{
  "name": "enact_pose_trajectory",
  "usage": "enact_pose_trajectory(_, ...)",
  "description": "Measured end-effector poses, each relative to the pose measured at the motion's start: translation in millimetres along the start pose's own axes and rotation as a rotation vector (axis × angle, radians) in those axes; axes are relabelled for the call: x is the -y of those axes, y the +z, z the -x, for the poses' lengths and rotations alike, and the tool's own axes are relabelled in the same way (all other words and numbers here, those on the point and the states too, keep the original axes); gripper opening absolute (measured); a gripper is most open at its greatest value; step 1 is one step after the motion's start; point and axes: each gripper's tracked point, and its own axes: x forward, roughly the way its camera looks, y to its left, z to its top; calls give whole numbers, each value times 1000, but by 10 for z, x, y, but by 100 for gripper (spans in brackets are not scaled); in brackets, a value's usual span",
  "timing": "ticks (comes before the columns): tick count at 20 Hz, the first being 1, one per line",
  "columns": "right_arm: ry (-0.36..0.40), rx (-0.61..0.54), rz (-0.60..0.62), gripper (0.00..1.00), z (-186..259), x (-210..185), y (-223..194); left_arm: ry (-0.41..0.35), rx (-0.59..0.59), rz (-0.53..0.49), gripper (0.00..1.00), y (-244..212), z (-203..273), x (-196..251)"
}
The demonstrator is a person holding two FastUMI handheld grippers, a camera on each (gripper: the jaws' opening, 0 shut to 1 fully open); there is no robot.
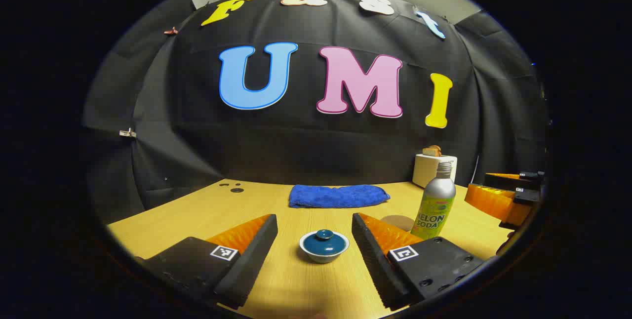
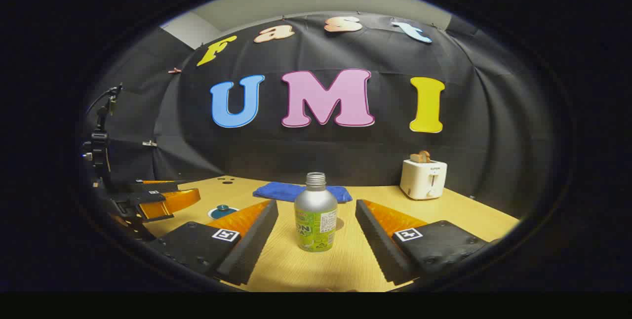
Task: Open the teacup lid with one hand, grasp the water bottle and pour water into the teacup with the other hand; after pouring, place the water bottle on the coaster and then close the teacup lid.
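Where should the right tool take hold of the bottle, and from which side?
Grip the bottle across its straight, wide body, below the shoulder; the narrow neck gives less hold. It stands upright on the table, centred ahead of the open right tool, so a level, head-on approach probably suits best, fingers passing either side.

left gripper (image 1: 314, 235): wedge-shaped fingers with ribbed inner faces, black blocks behind
markers: square black-and-white tag on each block
screws: small dark heads on the blocks
right gripper (image 2: 316, 230): same build, same tags
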Motion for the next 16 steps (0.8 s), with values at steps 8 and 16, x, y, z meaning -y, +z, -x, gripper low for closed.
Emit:
enact_pose_trajectory(8, 0, -23, -1, 98, -114, 14, -152, -29, -26, -16, 96, -79, -124, 44)
enact_pose_trajectory(16, 10, -21, 18, 98, -197, 30, -208, -76, -82, -8, 94, -248, -448, 138)
